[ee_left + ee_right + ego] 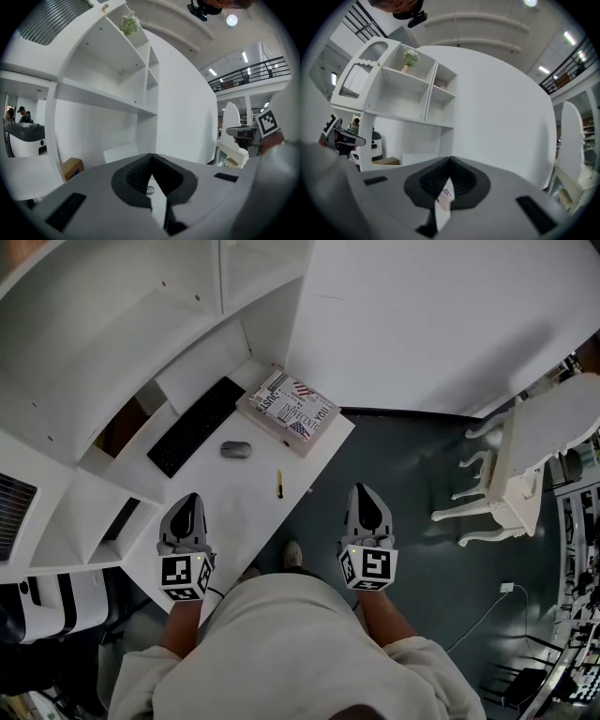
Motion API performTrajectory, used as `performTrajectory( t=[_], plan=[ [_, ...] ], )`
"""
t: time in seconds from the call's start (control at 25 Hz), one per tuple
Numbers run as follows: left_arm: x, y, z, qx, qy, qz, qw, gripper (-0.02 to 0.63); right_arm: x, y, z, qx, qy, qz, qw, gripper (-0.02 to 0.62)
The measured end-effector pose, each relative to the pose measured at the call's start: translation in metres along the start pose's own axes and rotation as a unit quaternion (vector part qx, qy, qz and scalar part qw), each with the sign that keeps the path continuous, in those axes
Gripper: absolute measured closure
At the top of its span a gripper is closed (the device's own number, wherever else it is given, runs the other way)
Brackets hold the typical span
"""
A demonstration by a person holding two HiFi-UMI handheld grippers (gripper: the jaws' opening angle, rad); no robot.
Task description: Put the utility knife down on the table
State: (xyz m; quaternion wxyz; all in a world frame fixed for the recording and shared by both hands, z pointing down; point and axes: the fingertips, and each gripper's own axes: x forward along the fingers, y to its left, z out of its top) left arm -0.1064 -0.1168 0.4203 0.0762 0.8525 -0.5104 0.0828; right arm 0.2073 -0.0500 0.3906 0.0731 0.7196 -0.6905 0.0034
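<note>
The utility knife (279, 484), a slim yellow and black stick, lies flat on the white table (246, 512) near its right edge. My left gripper (189, 501) hovers over the table's near part, to the left of the knife and apart from it. Off the table's edge, over the dark floor, hangs my right gripper (364, 493), to the right of the knife. In the left gripper view the left gripper (151, 157) has its jaws meeting at the tips, empty. The right gripper (450, 160) looks the same in its own view. The knife does not show in either gripper view.
A black keyboard (195, 426), a grey mouse (235, 449) and a flag-printed box (290, 412) lie further back on the table. White shelves (112, 324) rise at the left. A white chair (525, 456) stands on the floor at the right.
</note>
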Motion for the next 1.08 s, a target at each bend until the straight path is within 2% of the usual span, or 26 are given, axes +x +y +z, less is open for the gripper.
performTrajectory(
  t=[0.48,1.08],
  plan=[
    [0.003,-0.007,0.002,0.000,-0.001,-0.009,1.0000,0.606,-0.016,-0.007,0.012,-0.008,-0.022,-0.006,1.000,0.592],
    [0.005,-0.015,0.000,0.003,0.002,-0.015,0.9999,0.606,-0.020,-0.013,0.007,-0.001,-0.017,-0.010,1.000,0.592]
  ],
)
